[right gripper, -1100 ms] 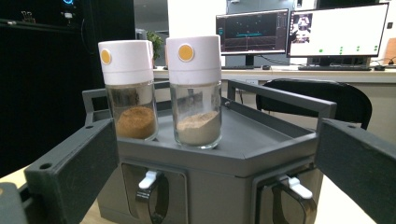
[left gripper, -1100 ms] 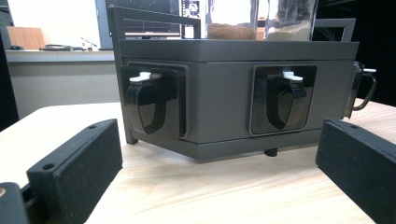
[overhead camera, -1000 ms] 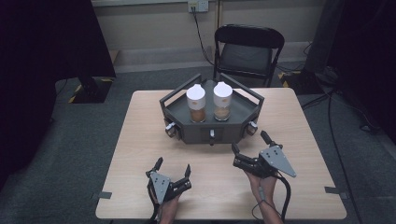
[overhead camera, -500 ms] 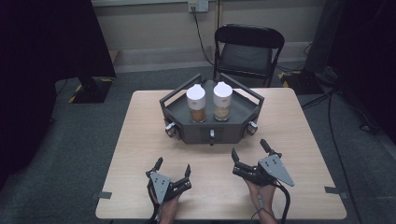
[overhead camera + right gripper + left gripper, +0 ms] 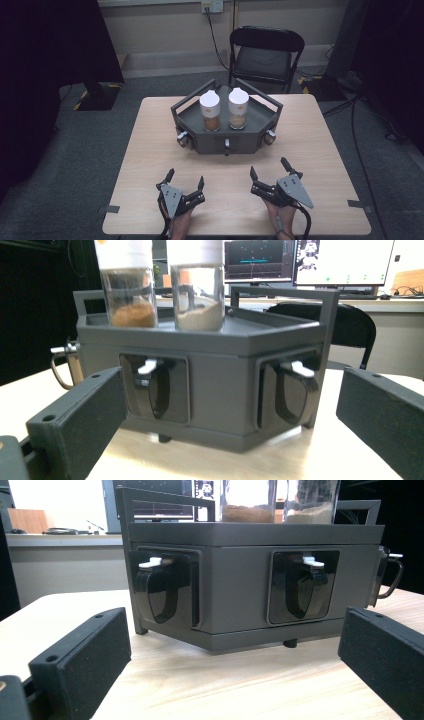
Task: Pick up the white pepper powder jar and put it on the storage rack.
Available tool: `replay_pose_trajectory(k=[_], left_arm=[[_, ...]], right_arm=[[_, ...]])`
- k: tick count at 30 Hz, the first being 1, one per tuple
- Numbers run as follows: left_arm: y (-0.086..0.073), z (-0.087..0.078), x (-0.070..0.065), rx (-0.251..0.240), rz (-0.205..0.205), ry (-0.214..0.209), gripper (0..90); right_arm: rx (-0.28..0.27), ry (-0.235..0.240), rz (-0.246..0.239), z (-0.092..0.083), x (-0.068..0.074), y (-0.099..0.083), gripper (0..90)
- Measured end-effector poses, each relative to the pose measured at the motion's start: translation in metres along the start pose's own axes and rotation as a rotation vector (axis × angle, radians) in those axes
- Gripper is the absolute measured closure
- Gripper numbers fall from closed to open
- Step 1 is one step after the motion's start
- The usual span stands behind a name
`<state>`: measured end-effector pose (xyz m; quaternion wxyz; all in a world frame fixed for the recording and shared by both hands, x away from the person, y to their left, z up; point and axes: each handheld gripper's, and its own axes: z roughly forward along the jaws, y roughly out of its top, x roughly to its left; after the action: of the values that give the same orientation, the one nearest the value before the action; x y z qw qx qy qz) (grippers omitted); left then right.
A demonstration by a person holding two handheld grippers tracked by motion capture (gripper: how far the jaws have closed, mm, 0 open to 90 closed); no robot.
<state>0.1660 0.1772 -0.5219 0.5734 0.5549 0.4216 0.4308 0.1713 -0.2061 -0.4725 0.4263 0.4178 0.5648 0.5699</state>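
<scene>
At twelve o'clock from your hands, mid-table, stands the dark grey hexagonal caddy [image 5: 226,131], and on its top tray are two white-capped glass jars side by side: the left jar [image 5: 210,111] holds a reddish-brown powder and the right jar [image 5: 238,108] a pale, sandy one, possibly sugar. Your left gripper [image 5: 185,180] and right gripper [image 5: 268,169] rest near the table's six o'clock edge, jaws spread and empty, both pointing at the caddy's recessed cup handles [image 5: 161,592].

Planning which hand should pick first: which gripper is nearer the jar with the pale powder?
Right. The right gripper sits just right of and in front of the pale-powder jar; the left gripper is farther off to its left.
</scene>
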Motion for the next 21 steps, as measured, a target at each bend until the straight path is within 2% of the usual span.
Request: replay_pose_trajectory(k=[11,21], left_arm=[[0.0,0.0,0.0,-0.003,0.001,0.002,0.0],[0.0,0.0,0.0,-0.001,0.0,0.002,0.0]], right_arm=[[0.016,-0.01,0.011,-0.008,0.003,-0.017,0.0],[0.017,-0.01,-0.021,-0.011,0.006,-0.033,0.0]])
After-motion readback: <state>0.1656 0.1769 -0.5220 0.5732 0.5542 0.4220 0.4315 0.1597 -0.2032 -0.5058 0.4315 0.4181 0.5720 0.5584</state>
